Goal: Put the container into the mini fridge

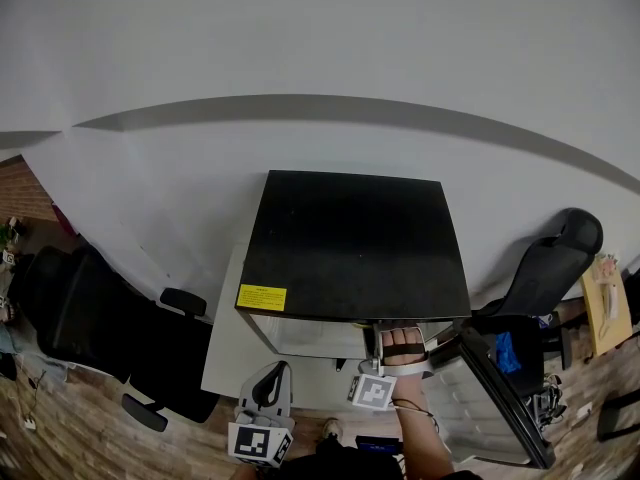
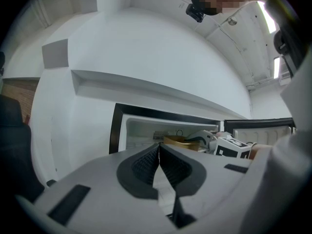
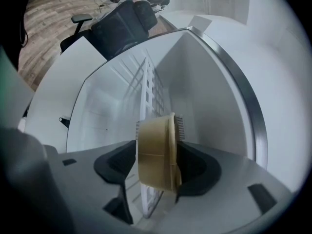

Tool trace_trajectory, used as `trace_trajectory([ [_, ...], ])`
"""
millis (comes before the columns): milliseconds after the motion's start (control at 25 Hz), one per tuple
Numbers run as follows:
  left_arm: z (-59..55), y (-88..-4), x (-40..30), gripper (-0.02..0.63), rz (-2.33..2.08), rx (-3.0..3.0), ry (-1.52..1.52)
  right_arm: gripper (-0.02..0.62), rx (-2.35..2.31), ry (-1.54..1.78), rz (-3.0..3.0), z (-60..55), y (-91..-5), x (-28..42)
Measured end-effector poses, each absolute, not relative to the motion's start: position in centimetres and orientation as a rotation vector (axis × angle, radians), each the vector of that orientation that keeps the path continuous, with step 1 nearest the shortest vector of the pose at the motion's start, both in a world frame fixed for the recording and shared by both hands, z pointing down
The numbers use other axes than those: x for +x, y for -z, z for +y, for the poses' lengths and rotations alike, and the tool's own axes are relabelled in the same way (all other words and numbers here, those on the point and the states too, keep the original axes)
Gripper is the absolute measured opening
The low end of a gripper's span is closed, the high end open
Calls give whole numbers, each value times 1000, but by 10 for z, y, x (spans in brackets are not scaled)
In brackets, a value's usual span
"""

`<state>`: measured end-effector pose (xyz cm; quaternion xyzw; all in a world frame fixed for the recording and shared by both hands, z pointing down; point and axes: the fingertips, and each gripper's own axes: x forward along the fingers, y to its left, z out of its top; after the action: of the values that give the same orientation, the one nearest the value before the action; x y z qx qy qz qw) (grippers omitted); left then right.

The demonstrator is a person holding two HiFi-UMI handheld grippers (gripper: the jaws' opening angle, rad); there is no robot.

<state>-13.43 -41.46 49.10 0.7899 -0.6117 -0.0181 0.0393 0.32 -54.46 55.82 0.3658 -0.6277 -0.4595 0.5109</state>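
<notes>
Since the tan container (image 3: 155, 150) is already inside the mini fridge (image 1: 350, 238), seen against the wire shelf (image 3: 148, 94) at centre frame of the right gripper view, the step in hand reads as release and withdrawal.

Right gripper (image 1: 402, 346): reaches into the opening under the black top, lower centre of the head view. Its jaws are spread wide with the container between them. A sliver of light shows between the container and the pad at frame left. The other pad lies close, and contact there cannot be settled. Judged: grip let go, or very nearly.

Left gripper (image 2: 159, 155): jaws together, nothing in them. It is held outside the fridge at the lower left of the head view, facing the opening. The door (image 1: 500, 388) stands open at lower right.

Whether the container's weight already rests on the shelf cannot be told from these views.

How to do it well (judgement):
- Check that the container sits on its own before pulling. It fills most of the gap between the pads, so clearance is slim.
- Draw the right gripper straight back along its own line, with no roll and no sideways drift. Otherwise the near pad may drag or tip the container.
- Mind the fridge frame and the open door on the way out.
- The door is still to be shut, and only once both grippers are clear.
</notes>
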Motion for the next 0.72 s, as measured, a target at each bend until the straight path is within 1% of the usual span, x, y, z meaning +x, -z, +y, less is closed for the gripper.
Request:
trace_trajectory([
  [480,-385,-490,-129,9,-1810,2479,107,259,970,1121,-1521,-495,-552,16],
  [640,-361,-486,-129,9,-1787,2496,94,258,1103,1016,-1701,-458,-528,16],
  [680,-353,-485,-130,9,-1784,2496,94,243,1153,963,-1762,-447,-525,18],
  [720,-344,-486,-131,9,-1778,2498,100,192,1204,907,-1821,-435,-523,20],
])
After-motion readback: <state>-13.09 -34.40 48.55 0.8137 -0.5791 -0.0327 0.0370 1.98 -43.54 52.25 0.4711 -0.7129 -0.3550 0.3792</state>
